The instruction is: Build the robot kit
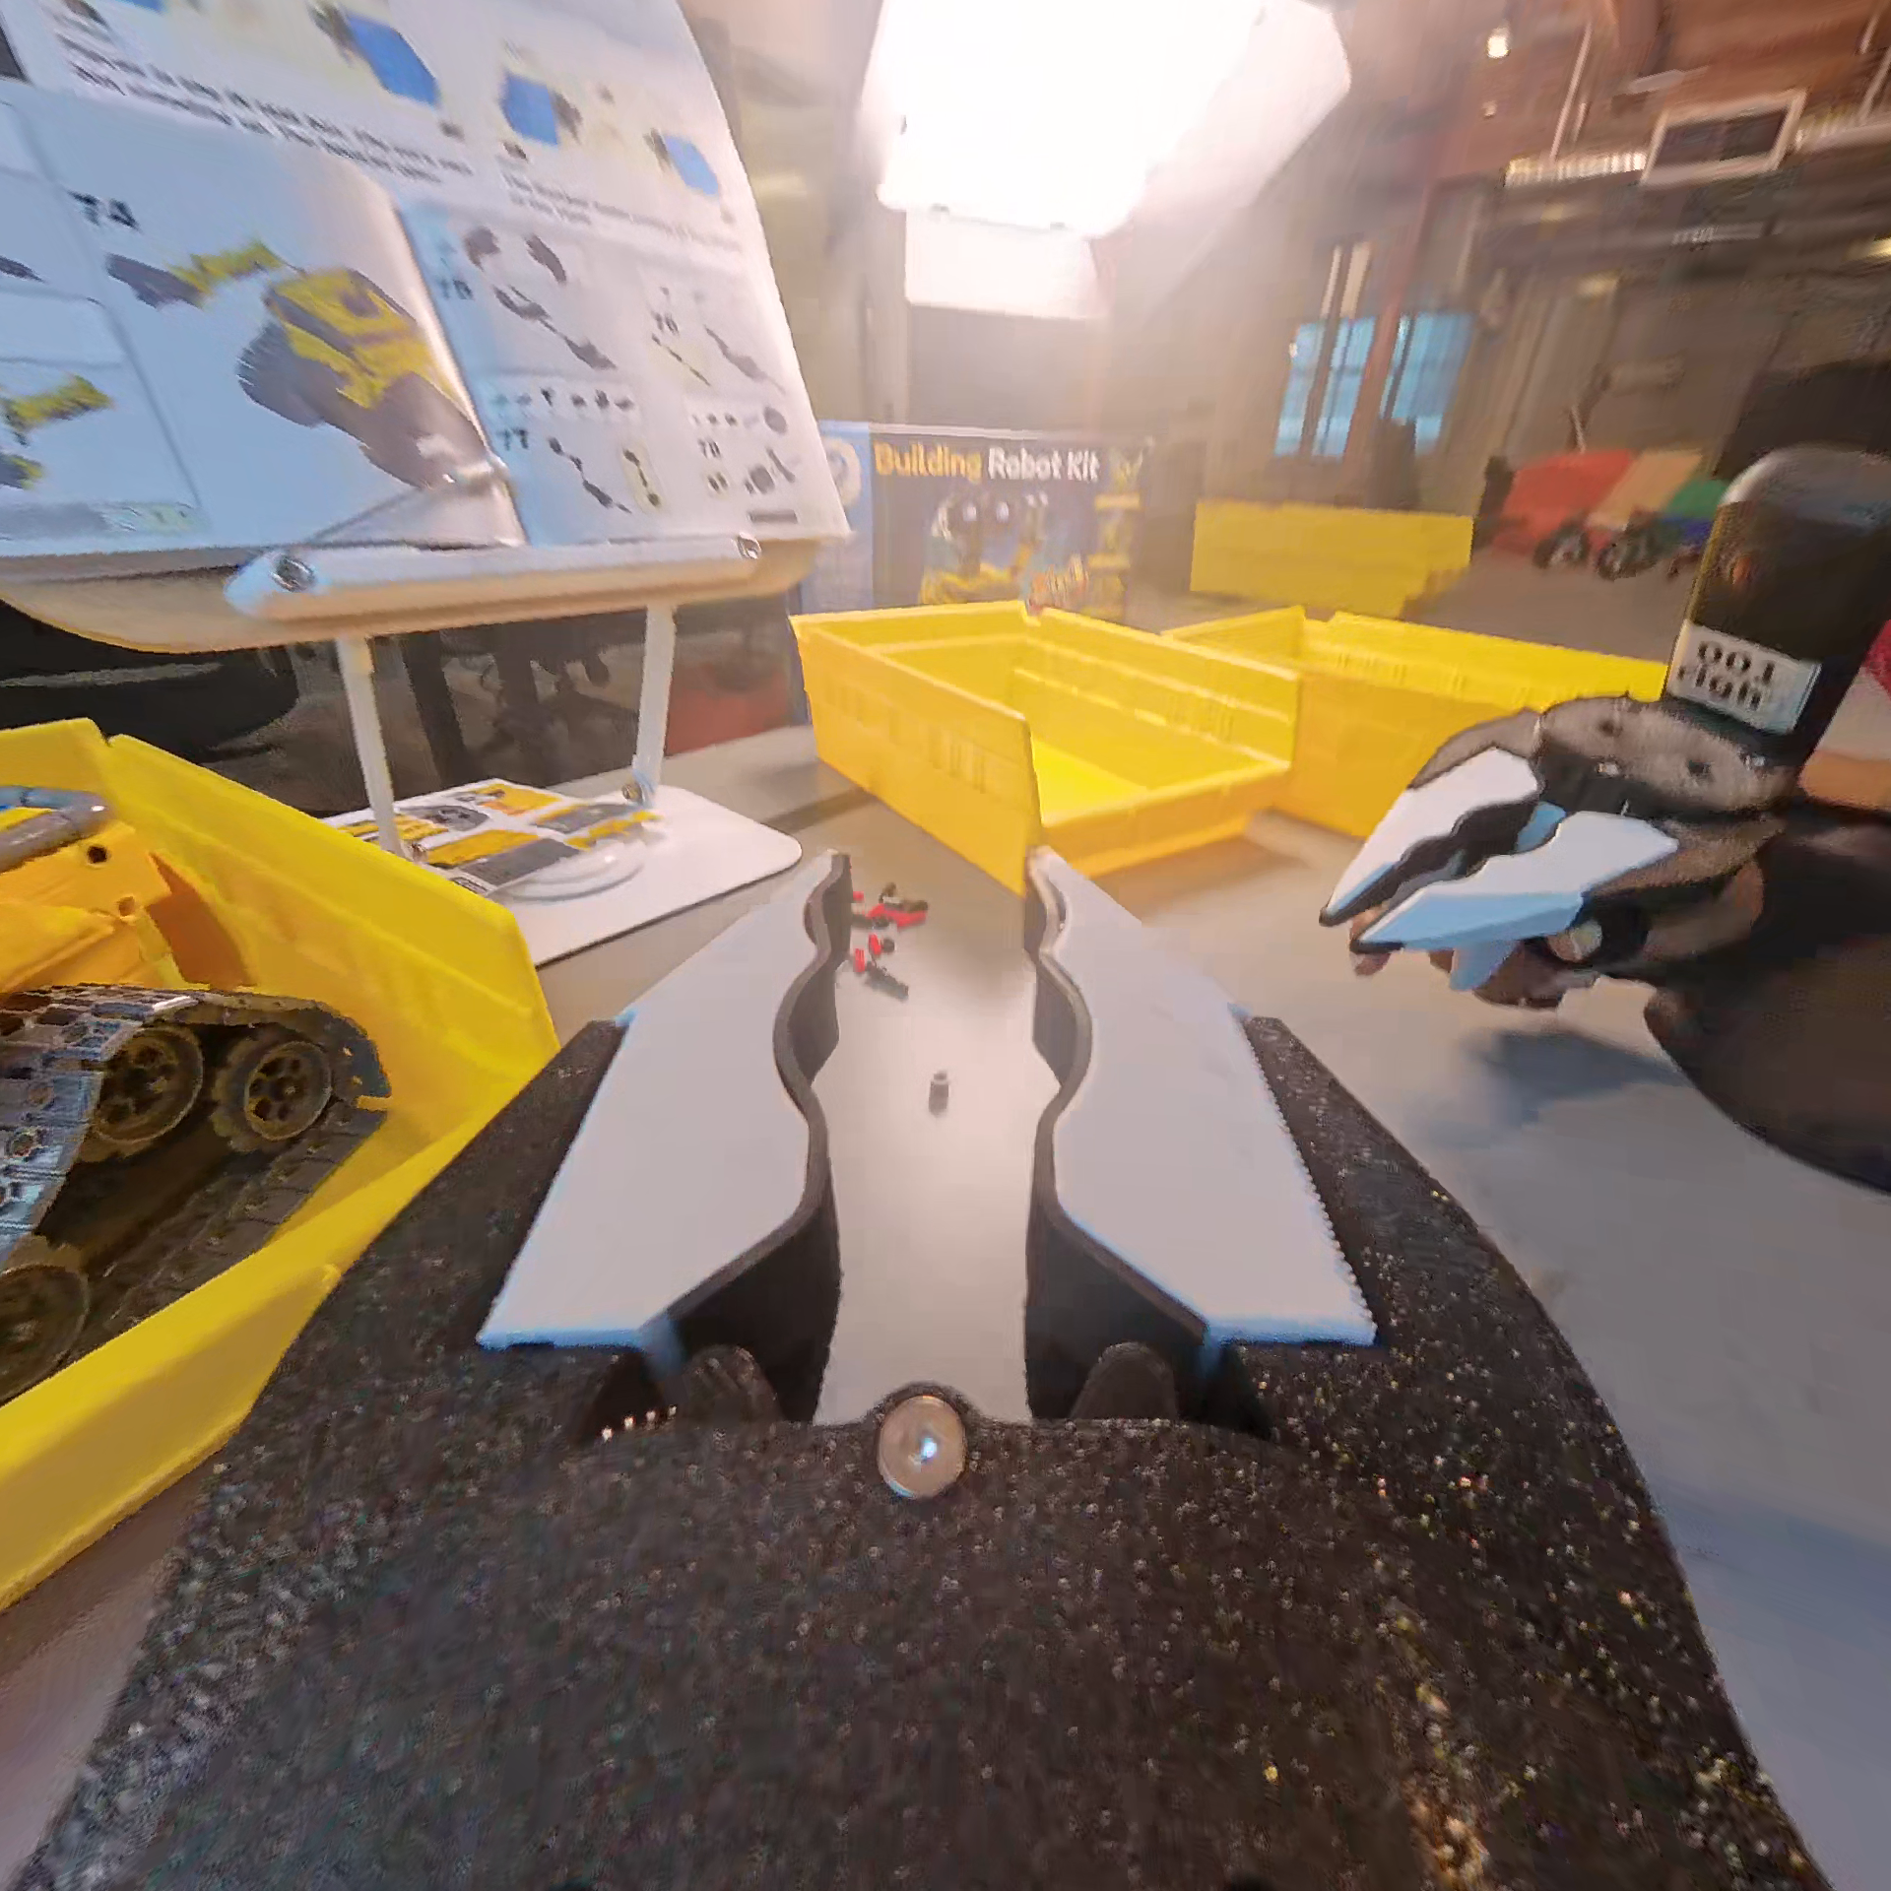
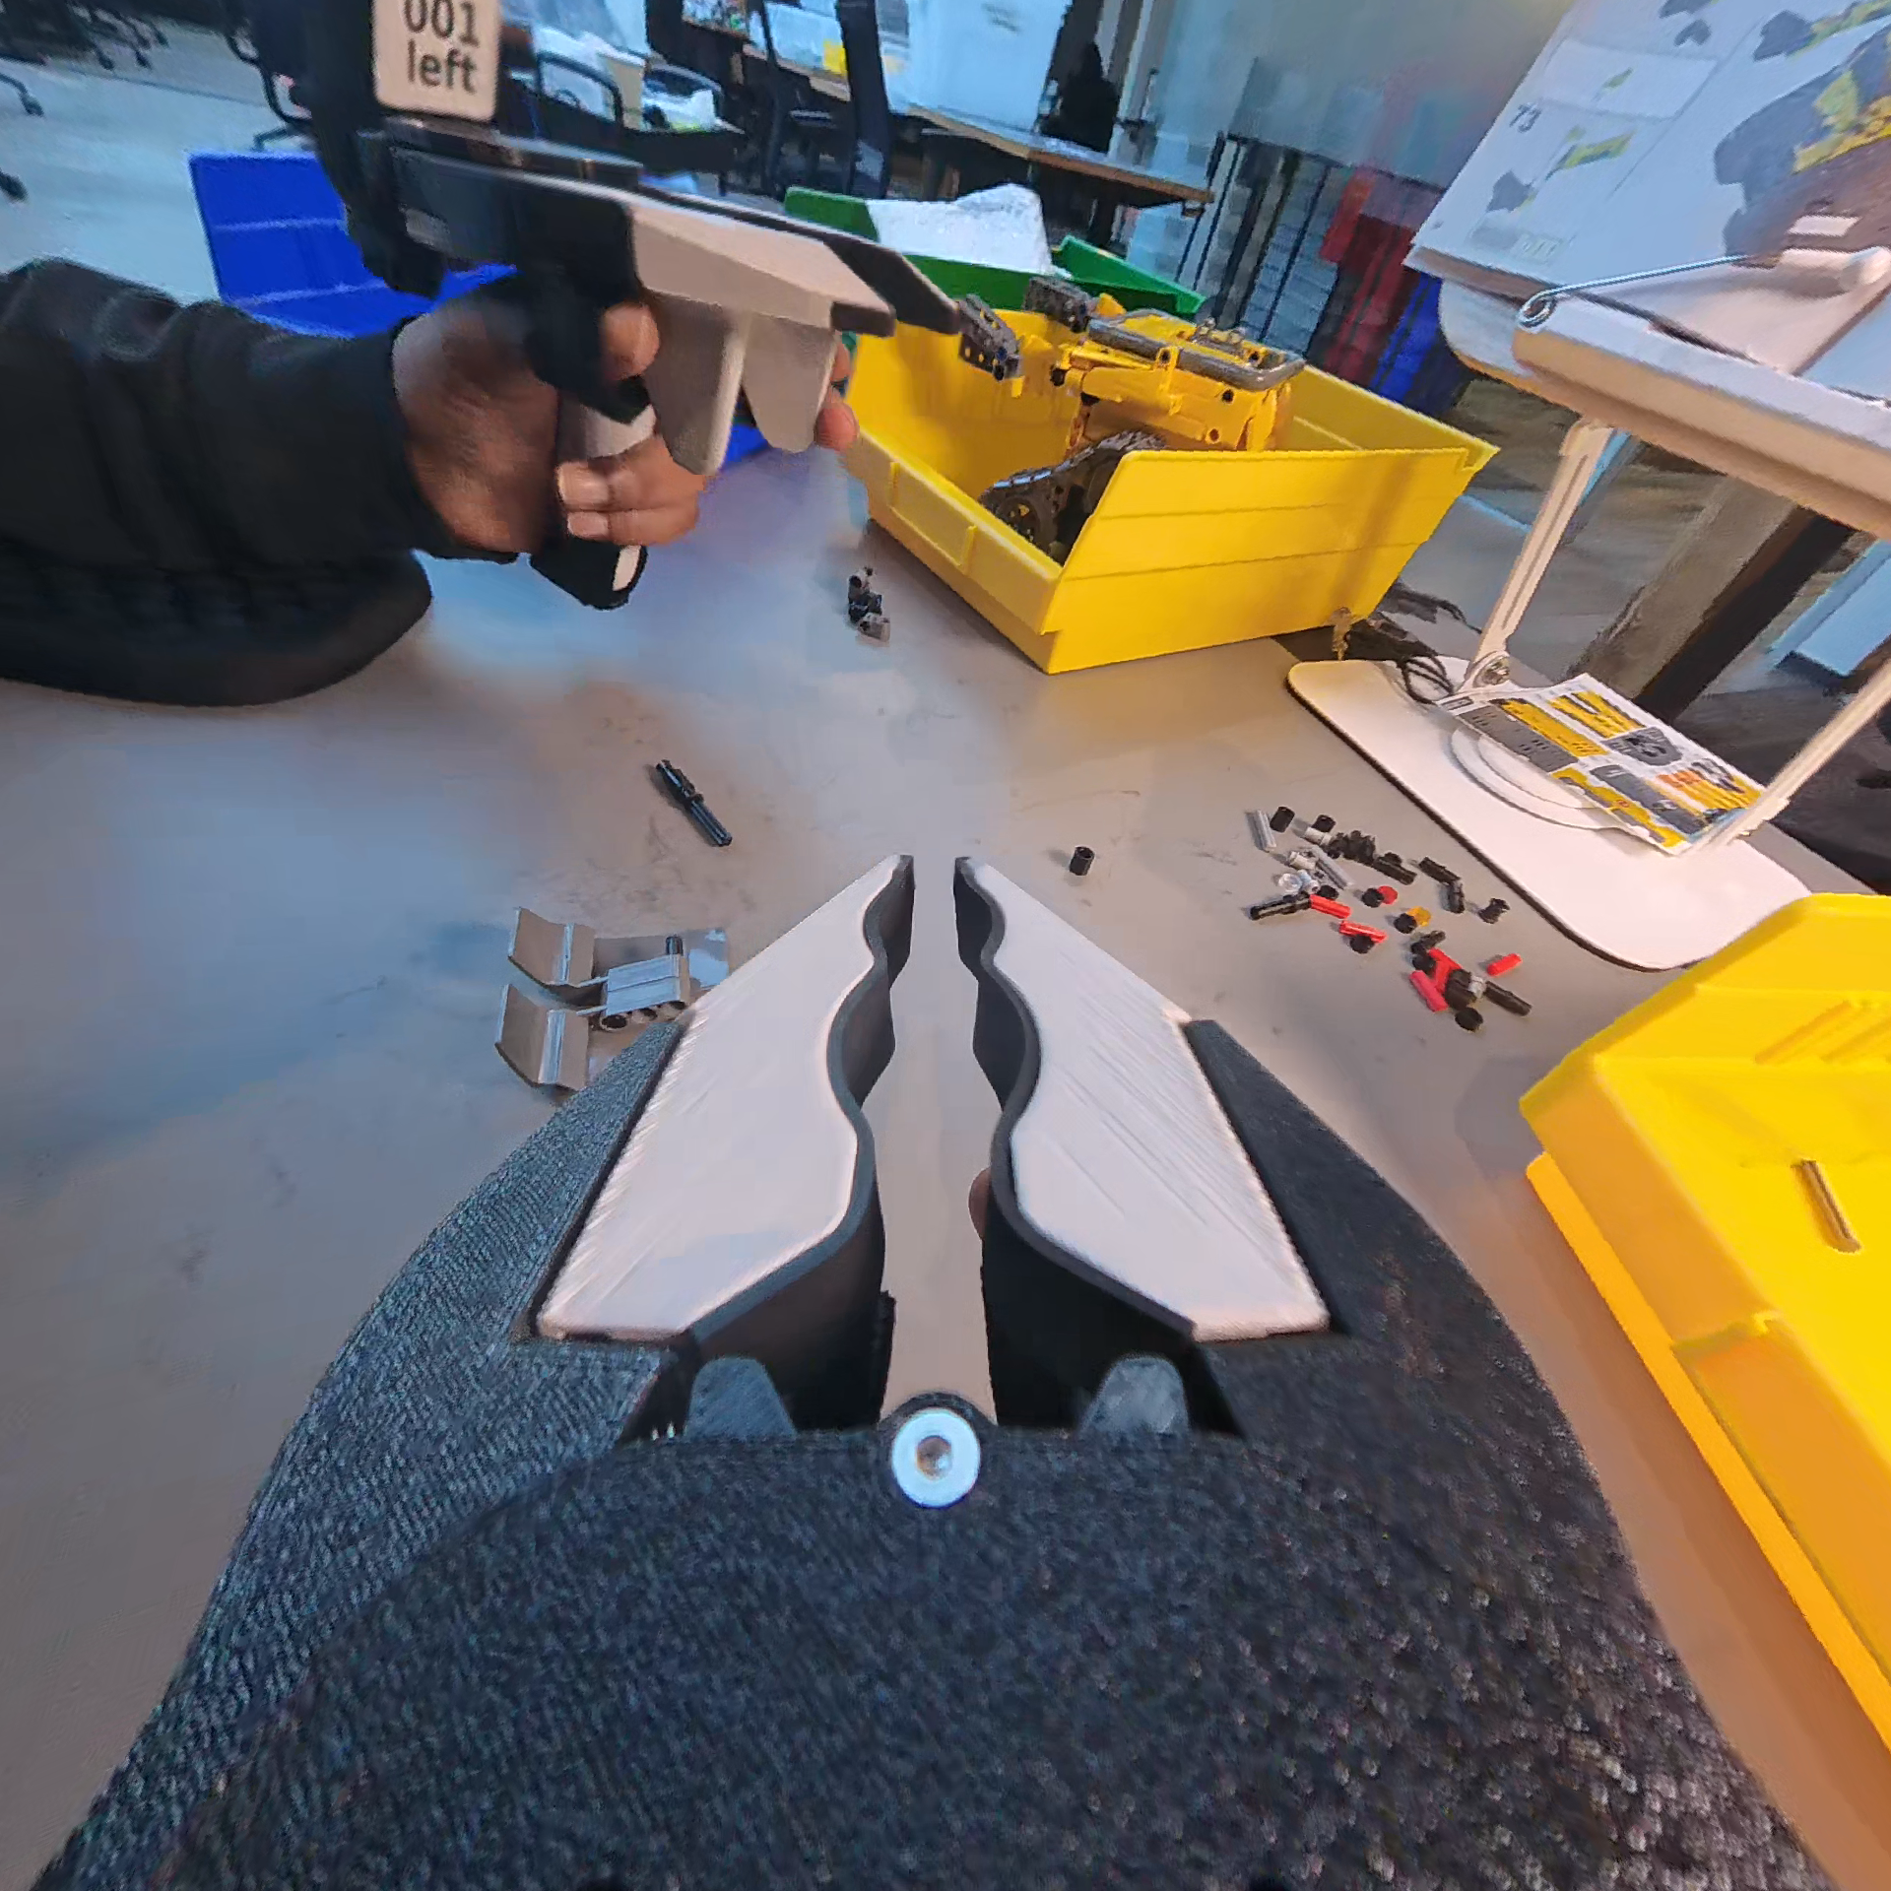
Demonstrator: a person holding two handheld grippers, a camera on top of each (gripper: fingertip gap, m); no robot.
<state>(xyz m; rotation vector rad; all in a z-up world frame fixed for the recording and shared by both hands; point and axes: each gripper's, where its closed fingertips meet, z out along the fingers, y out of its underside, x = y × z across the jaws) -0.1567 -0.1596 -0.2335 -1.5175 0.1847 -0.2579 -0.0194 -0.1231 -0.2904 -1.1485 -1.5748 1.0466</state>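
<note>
Left gripper (image 1: 936,880) jaws wide apart, empty, above the grey bench (image 1: 1535,1279), small black bushing (image 1: 937,1089) below. Right gripper (image 2: 933,870) narrow, empty. Loose red and black pins (image 2: 1402,921) toward the far edge; yellow tracked toy vehicle (image 2: 1136,409) in yellow plastic bin (image 2: 1207,573).

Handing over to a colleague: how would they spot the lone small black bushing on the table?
Start at the white stand base and the scatter of red and black pins beside it. The black bushing stands alone, between the pins and the right gripper: short, stubby, unlike the long black axle.
</note>
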